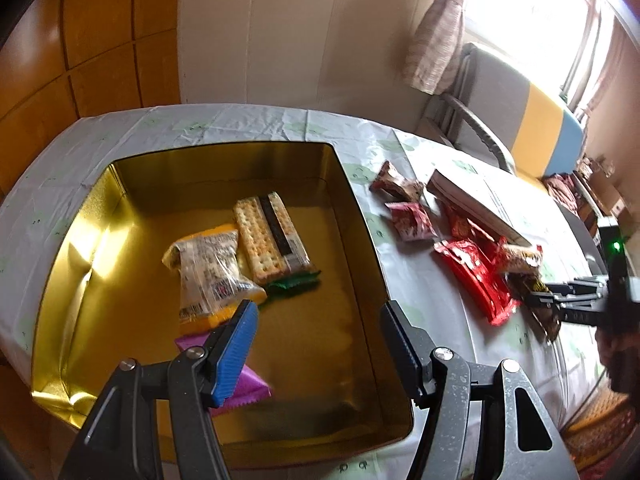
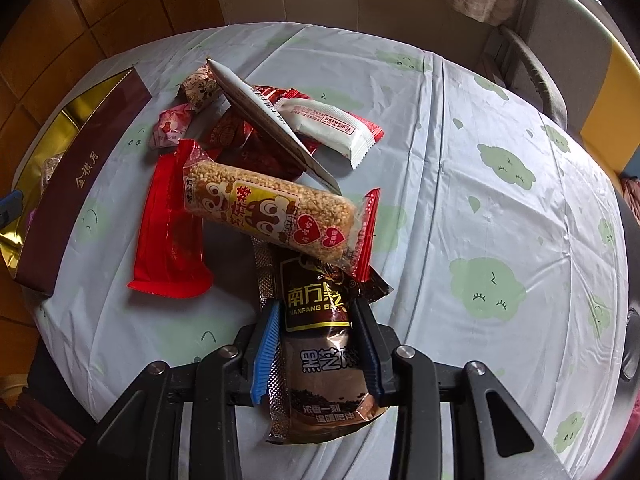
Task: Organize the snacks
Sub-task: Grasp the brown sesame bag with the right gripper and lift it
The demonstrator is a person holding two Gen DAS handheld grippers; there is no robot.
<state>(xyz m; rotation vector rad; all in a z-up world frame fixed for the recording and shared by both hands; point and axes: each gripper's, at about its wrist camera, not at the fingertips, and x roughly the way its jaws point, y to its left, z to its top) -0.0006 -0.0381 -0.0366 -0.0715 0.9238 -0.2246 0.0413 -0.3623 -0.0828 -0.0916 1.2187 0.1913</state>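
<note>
Your left gripper (image 1: 316,320): spread apart and empty, hanging over the near half of the gold-lined rectangular tin box (image 1: 80,216).
Inside the tin, ahead of your left fingers: a clear pack of square crackers with a dark label strip (image 1: 272,236) lies beside a crinkled clear-and-yellow snack bag (image 1: 208,276); a green wrapper edge (image 1: 294,282) pokes out from under the crackers.
Under your left blue pad: a purple foil packet (image 1: 248,384), partly hidden by the finger.
Your right gripper (image 2: 316,344): clamped on a dark brown glossy sachet with white and gold lettering (image 2: 320,320), one pad pressing each long side; the sachet's far end sits under the other packs.
Just ahead of your right fingers: a clear tube-shaped pack of golden puffed grain with a cartoon label and red ends (image 2: 272,208), lying across the sachet's far end.
Left of that: a flat red foil wrapper (image 2: 168,232) on the pale blue tablecloth with green cloud prints (image 2: 500,200).
Farther ahead: a white wafer-style packet with red print (image 2: 332,128), a thin white booklet on its edge (image 2: 276,120), and small pink and red candy wrappers (image 2: 172,128).
Far left of your right gripper: the tin's maroon outer wall.
</note>
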